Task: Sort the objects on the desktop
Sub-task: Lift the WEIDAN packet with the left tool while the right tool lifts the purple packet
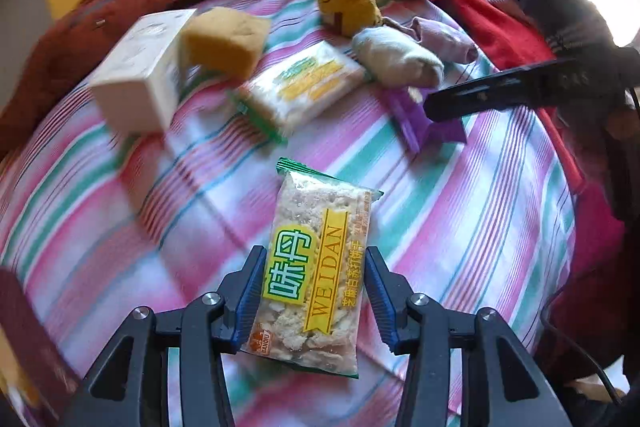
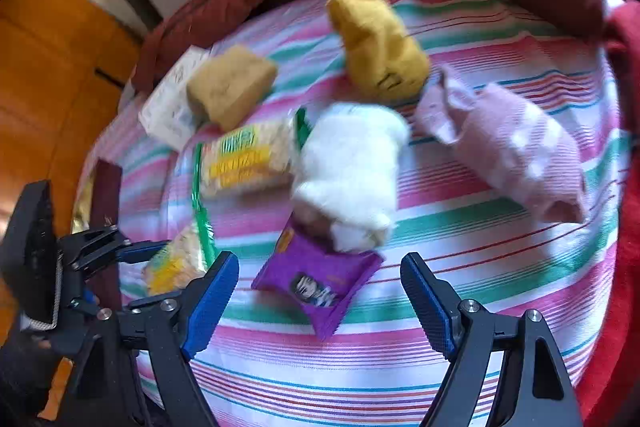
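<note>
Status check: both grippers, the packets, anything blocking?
Left gripper around the cracker packet, grip unconfirmed. Right gripper open, over the purple packet. White sock roll overlaps that packet's far end.

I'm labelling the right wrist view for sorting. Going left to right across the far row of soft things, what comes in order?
Tan rectangular sponge block → mustard-yellow rolled sock → pale purple rolled sock with white dots.
</note>
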A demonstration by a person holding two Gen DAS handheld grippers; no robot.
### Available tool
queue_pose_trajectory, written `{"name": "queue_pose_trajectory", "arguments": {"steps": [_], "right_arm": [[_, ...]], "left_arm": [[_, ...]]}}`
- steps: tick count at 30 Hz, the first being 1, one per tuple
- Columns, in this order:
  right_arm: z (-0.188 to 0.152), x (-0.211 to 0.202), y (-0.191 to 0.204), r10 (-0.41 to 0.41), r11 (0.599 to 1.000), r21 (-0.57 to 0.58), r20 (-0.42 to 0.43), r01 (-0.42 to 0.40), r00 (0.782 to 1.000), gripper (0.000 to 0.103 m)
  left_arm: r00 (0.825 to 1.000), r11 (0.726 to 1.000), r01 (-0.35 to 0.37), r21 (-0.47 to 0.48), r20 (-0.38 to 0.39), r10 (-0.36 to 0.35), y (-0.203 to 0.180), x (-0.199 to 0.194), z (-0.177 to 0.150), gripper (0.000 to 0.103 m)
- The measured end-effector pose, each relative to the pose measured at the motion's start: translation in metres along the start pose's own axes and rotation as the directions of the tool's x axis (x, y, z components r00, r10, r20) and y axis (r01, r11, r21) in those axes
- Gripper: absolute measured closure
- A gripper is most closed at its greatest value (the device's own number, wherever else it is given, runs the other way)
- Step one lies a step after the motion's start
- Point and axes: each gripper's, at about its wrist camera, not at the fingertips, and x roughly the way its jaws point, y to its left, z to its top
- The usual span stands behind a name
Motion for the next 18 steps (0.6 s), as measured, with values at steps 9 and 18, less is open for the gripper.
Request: {"name": "queue_pose_trajectory", "arguments": {"steps": [9, 18], "right_arm": [[-0.003, 0.009, 0.012, -0.057, 0.998, 0.003, 0.012, 0.057, 0.998, 0.018], [-0.018, 0.007, 0.028, -0.096, 0.985, -0.147, -0.011, 0.093, 0.995, 0.036]], "left_arm": [[0.999, 0.987, 0.014, -0.162, 0.051, -0.006, -0.001, -0.010, -0.021, 0.053], [0.996, 0.990, -0.039, -0.133, 0.080, 0.050, -0.019, -0.007, -0.028, 0.055]]}}
